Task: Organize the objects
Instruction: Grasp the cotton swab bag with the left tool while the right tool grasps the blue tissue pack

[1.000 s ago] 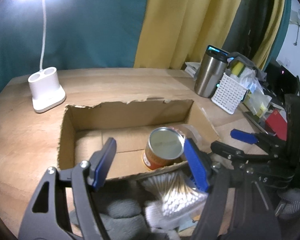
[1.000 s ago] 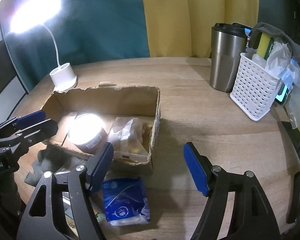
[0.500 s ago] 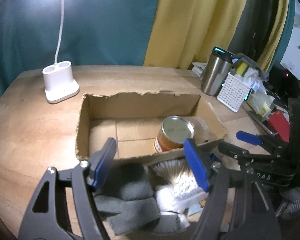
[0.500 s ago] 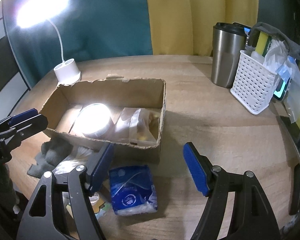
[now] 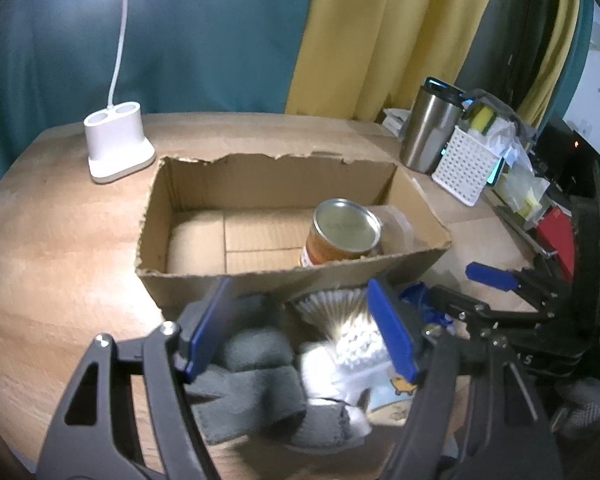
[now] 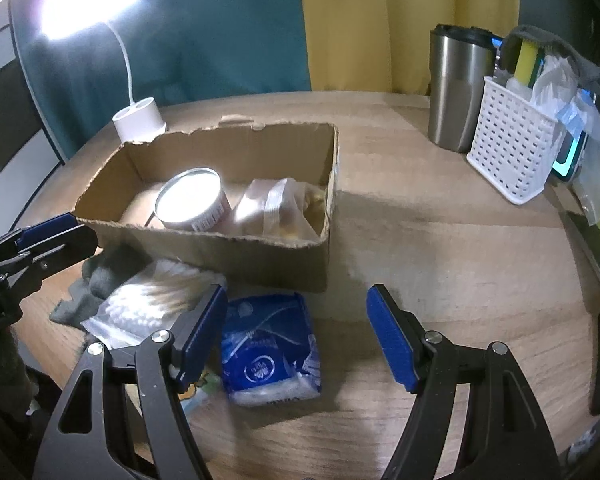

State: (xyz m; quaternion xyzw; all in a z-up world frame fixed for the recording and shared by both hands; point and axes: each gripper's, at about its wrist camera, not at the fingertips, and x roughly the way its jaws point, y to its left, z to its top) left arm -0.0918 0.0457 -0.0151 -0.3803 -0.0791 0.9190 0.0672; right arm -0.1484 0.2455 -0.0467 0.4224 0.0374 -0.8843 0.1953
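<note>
An open cardboard box (image 5: 260, 280) (image 6: 260, 256) holds an orange tin can (image 5: 340, 236) (image 6: 192, 200) and a clear plastic bag (image 6: 276, 208). In front of it lie grey socks (image 5: 252, 372) (image 6: 104, 276), a bag of cotton swabs (image 5: 352, 332) (image 6: 148, 296) and a blue tissue pack (image 6: 268, 352). My left gripper (image 5: 300, 332) is open above the socks and swabs. My right gripper (image 6: 296, 336) is open, empty, over the tissue pack's right side.
A white lamp base (image 5: 116, 144) stands at the back left. A steel tumbler (image 6: 456, 88) and a white basket (image 6: 512, 152) full of items stand at the back right. More clutter lines the right table edge.
Both grippers have pulled back from the box and risen. The box looks farther off, and the socks, swabs and tissue pack in front of it show more fully.
</note>
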